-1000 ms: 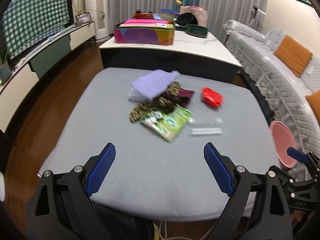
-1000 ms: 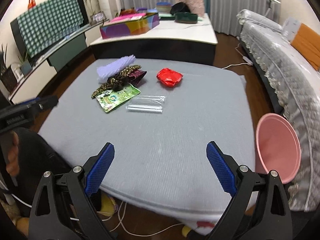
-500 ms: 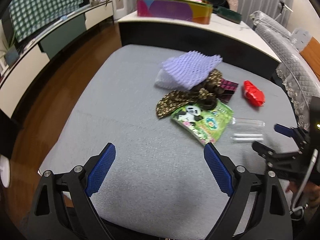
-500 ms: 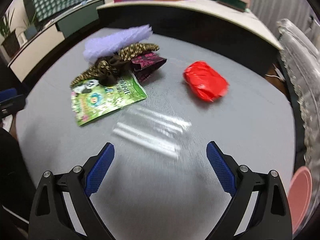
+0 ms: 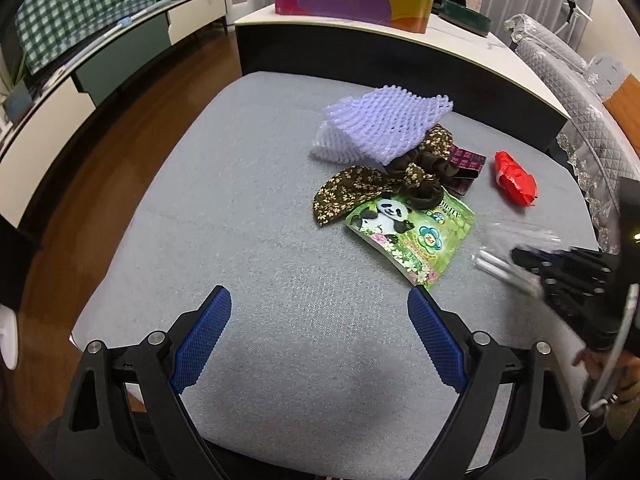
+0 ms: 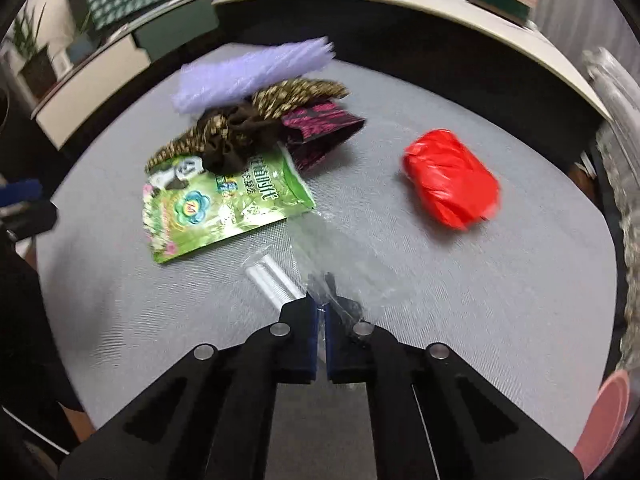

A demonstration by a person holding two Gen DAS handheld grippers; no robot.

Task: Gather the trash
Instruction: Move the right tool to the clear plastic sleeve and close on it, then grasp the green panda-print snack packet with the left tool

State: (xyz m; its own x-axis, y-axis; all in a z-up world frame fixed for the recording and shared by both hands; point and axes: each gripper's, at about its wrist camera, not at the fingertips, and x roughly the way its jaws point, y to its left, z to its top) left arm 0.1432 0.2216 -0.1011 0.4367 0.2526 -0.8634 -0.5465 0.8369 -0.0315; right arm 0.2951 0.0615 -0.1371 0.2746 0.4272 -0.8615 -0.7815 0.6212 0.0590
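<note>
Right gripper (image 6: pixel 319 307) has just snapped its jaws together on the near edge of the clear bag (image 6: pixel 340 252) — thin film pinched between the pads, I think, though it's blurry. The bag sits at 6 o'clock of the pile on the grey pad (image 6: pixel 500 300), the red wad (image 6: pixel 452 178) at its 2 o'clock. Left gripper (image 5: pixel 320 336) gapes wide, empty. That bag is feather-light, floppy and slick — an edge pinch suits it, but the white sticks (image 6: pixel 272 280) inside could slide out.
</note>
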